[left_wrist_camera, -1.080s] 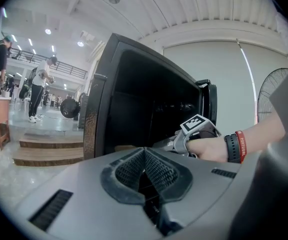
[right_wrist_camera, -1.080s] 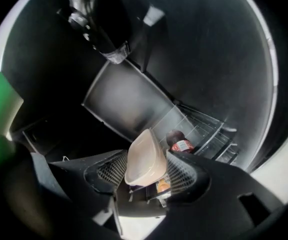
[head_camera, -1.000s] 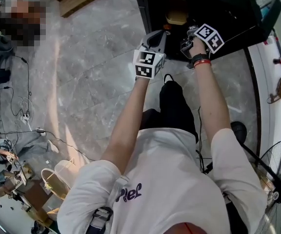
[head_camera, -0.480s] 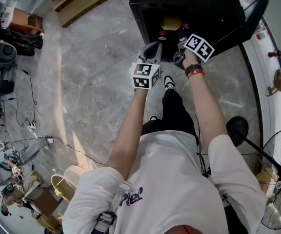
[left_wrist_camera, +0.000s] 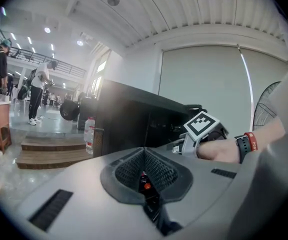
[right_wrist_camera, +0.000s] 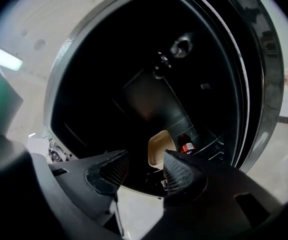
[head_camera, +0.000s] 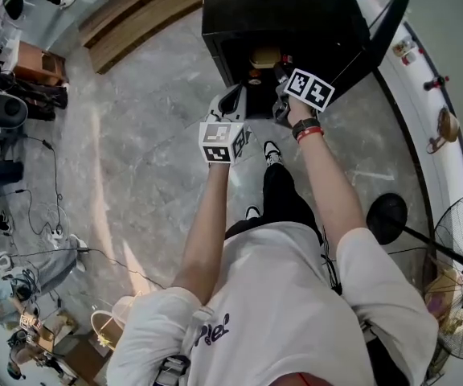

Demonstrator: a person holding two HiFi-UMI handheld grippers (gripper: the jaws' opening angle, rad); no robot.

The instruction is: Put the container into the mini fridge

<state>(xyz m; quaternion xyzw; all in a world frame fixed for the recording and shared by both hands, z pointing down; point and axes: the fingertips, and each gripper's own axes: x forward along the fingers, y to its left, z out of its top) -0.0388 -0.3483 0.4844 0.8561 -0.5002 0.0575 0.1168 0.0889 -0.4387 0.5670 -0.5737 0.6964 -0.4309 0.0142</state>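
The grey marbled stone floor (head_camera: 135, 159) carries the black mini fridge (head_camera: 280, 6), whose door stands open. Inside it, a tan square container (right_wrist_camera: 158, 148) rests just beside a dark red-labelled bottle (right_wrist_camera: 185, 145). Pale wooden steps (head_camera: 135, 10) and a black round fan base (head_camera: 387, 218) also stand on the floor.

The left tongs (head_camera: 236, 99) are drawing back from the mini fridge (head_camera: 296, 6) and are now hanging over the floor (head_camera: 151, 135) in front of its open door; the right tongs (head_camera: 280, 75) are backing off too, their jaws narrowing a little with nothing between them; the container (right_wrist_camera: 159, 148) is sitting inside, apart from both; the person is rising from a crouch, so a shoe (head_camera: 270, 153) is coming into sight.
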